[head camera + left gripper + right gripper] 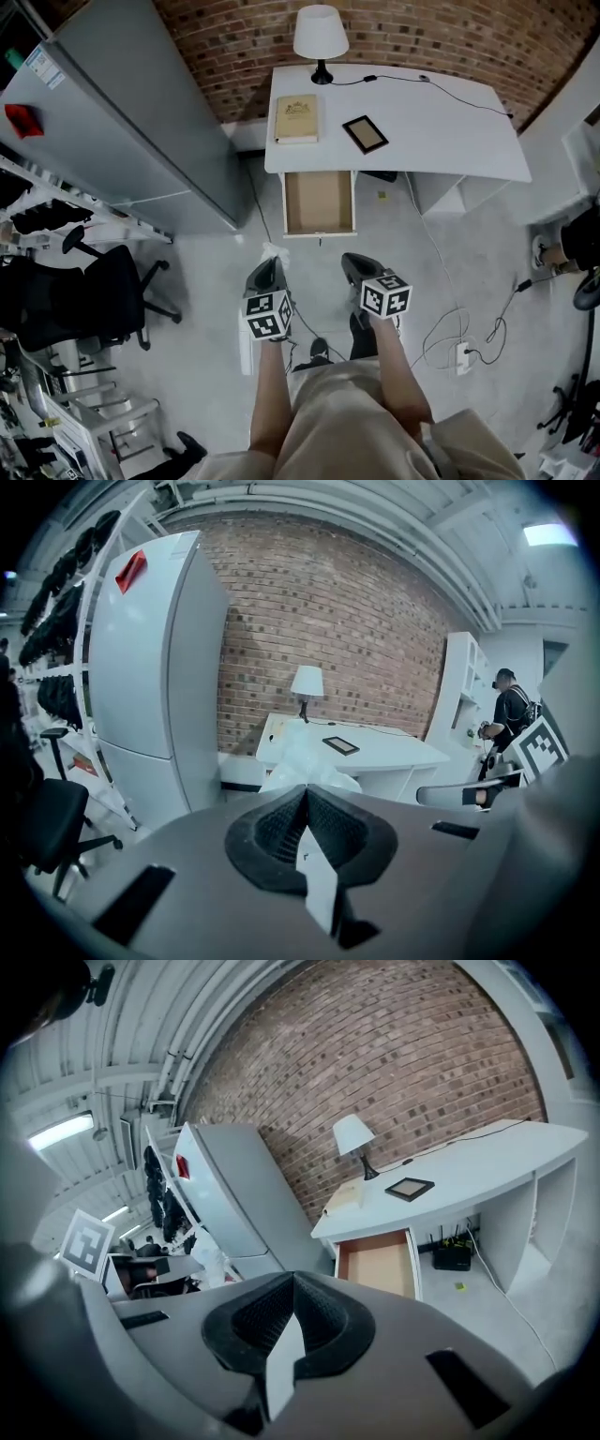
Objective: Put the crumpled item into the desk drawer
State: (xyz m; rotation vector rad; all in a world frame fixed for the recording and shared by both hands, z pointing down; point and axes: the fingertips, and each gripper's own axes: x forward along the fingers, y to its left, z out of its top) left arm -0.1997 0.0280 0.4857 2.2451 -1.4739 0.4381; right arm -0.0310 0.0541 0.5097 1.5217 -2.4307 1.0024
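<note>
Head view: carrying crumpled white item [273, 250] pinched in left gripper [269, 266]; right gripper [356, 264] pressed together, empty. Next: reach ahead over open brown-bottomed desk drawer [319, 202], release.

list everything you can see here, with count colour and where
crumpled item: 1, white, in left hand-held gripper's jaws
desk: 1, white, against brick wall
drawer: 1, brown inside, pulled open, empty
lamp: 1, white shade, desk's back edge
book: 1, tan, desk's left end
dark framed panel: 1, black, beside book
tall cabinet: 1, grey, left of desk
office chair: 1, black, left floor
power strip: 1, white, floor right
left hand-held gripper: 1, grey, shut on crumpled item
right hand-held gripper: 1, grey, shut, empty
person's legs: 2, beige trousers, bottom of head view
</note>
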